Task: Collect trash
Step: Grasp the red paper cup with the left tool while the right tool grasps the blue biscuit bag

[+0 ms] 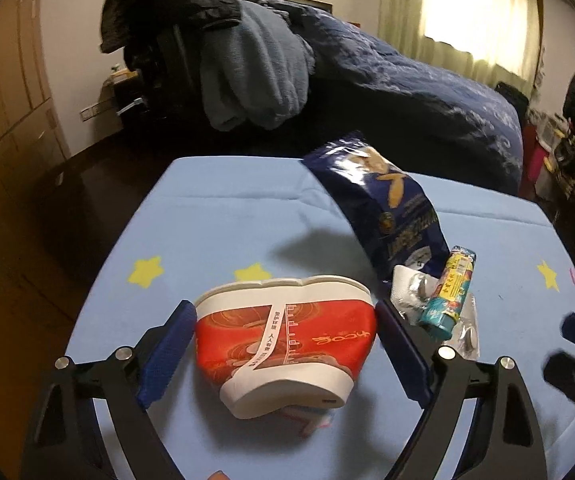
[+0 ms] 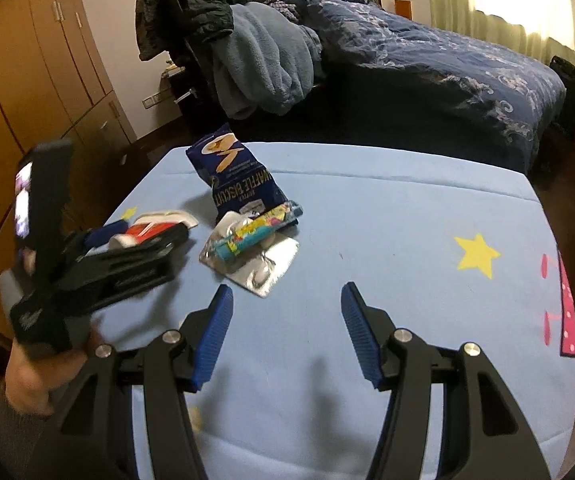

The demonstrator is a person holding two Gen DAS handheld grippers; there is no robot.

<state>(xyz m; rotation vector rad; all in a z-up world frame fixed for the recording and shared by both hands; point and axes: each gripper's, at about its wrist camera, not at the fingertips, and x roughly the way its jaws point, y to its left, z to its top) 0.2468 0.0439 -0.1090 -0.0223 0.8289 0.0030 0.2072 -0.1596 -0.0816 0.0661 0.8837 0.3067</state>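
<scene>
The flattened red paper cup lies on the desk, left of the blue biscuit bag, between the left gripper's spread pads. Light and crushable: pinch its sides gently. The right gripper stands apart, empty.

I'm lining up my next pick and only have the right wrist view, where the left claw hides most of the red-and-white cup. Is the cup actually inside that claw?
Observer: Yes. The red-and-white paper cup lies squashed on its side, between the two pads of the left claw.
Operator: Is it gripped?
Observer: Both pads sit close against its sides. I cannot tell whether they press on it.
Operator: Anything under it?
Observer: A small pink-and-white scrap peeks out from beneath its near end.
</scene>
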